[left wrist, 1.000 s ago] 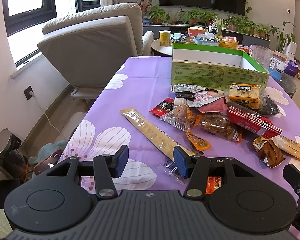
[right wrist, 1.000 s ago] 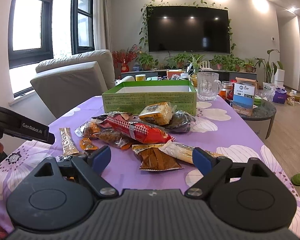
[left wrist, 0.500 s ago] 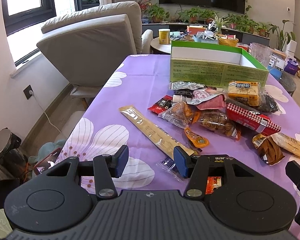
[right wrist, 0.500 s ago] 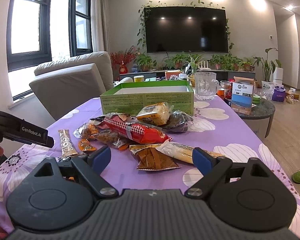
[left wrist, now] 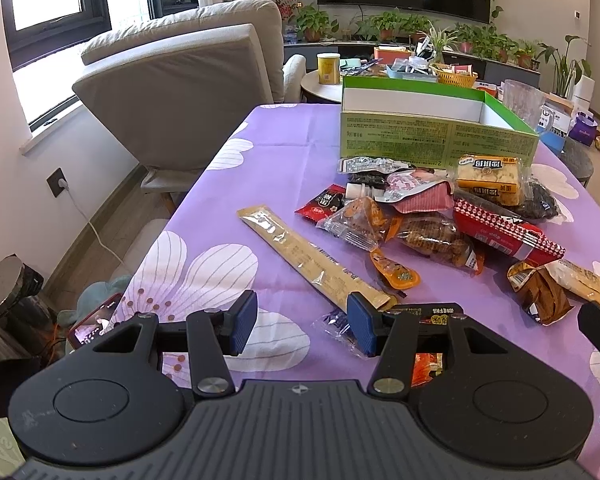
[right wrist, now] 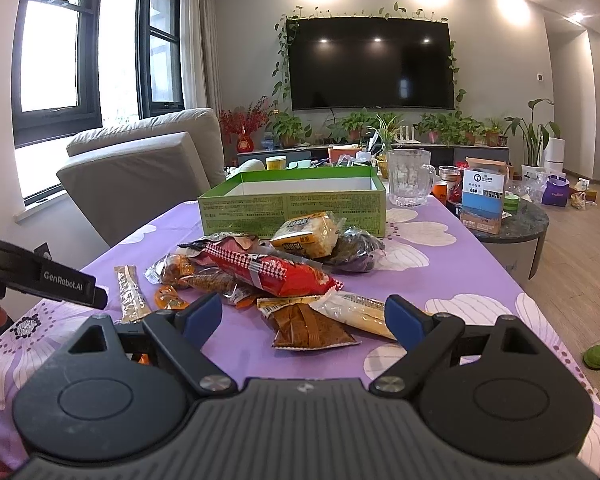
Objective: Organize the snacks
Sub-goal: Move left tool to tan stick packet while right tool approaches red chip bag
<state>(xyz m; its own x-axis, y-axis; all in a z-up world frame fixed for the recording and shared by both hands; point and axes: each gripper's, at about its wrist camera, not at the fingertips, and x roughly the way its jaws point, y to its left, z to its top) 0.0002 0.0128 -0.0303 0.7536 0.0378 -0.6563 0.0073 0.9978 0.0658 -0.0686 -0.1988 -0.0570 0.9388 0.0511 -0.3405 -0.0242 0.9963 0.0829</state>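
Two grippers, left gripper [left wrist: 302, 322] and right gripper [right wrist: 303, 316], jaws spread and empty, above a purple tablecloth [left wrist: 284, 168], snack packets [left wrist: 432, 220] heaped before an open green box [left wrist: 432, 136]

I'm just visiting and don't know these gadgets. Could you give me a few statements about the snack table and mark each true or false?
1. The green box already holds several snacks. False: what shows of its white inside is bare, and the snacks lie on the purple tablecloth in front of it.
2. The left gripper holds nothing. True: its jaws stand apart over the cloth.
3. The long tan stick packet lies apart from the main heap. True.
4. The red packet stands upright. False: it lies flat on the heap.
5. The right gripper has clamped the brown packet. False: its jaws stand open, gripping nothing.
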